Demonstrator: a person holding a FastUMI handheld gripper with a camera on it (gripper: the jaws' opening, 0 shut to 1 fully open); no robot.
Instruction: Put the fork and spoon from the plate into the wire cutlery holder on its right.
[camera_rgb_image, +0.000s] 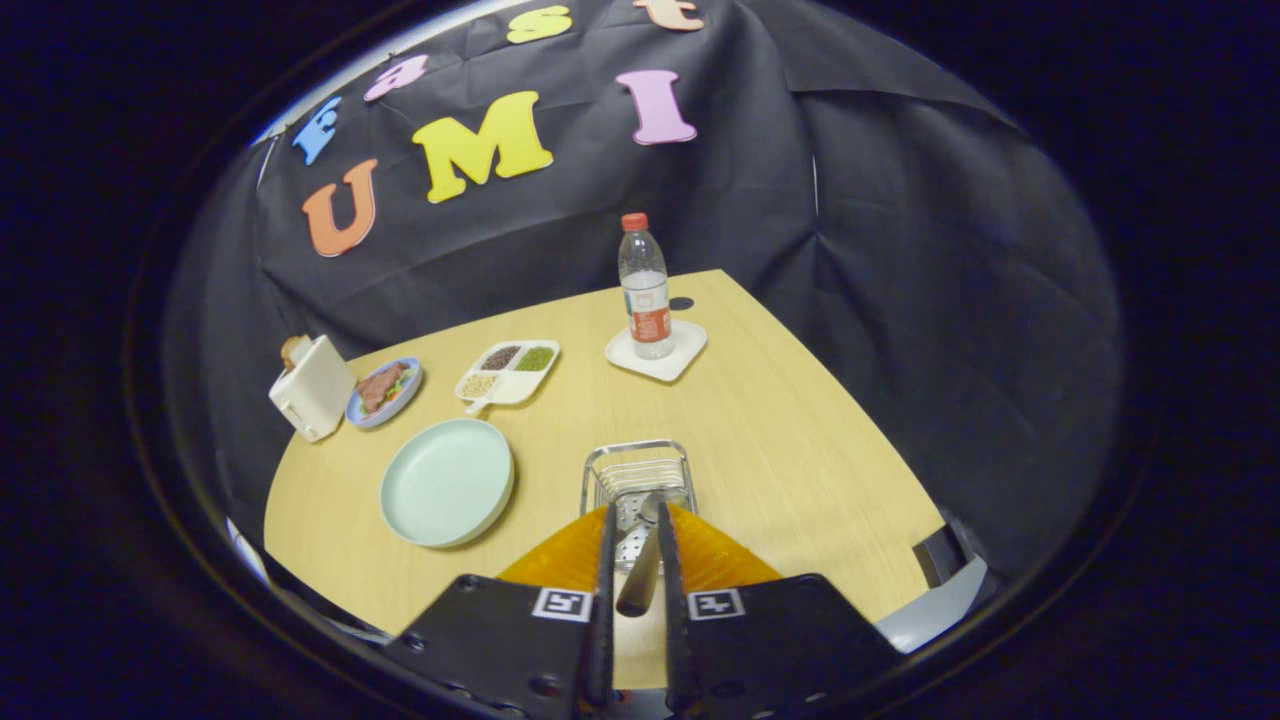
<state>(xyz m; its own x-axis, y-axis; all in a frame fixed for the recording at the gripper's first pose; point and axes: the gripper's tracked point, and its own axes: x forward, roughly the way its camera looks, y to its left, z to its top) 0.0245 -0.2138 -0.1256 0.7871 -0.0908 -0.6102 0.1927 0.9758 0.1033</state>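
Jaws clenched on wooden-handled spoon (640, 565), its bowl over wire cutlery holder (638, 470), empty pale green plate (447, 482) just left on tabletop (780, 440).

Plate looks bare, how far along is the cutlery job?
The pale green plate holds no cutlery. The gripper is shut on a wooden-handled utensil, its head over the wire cutlery holder. Left: release it. I can't tell whether the other utensil is already inside.

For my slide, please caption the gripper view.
Gripper shut on wooden-handled utensil above wire cutlery holder; round pale-green plate empty.
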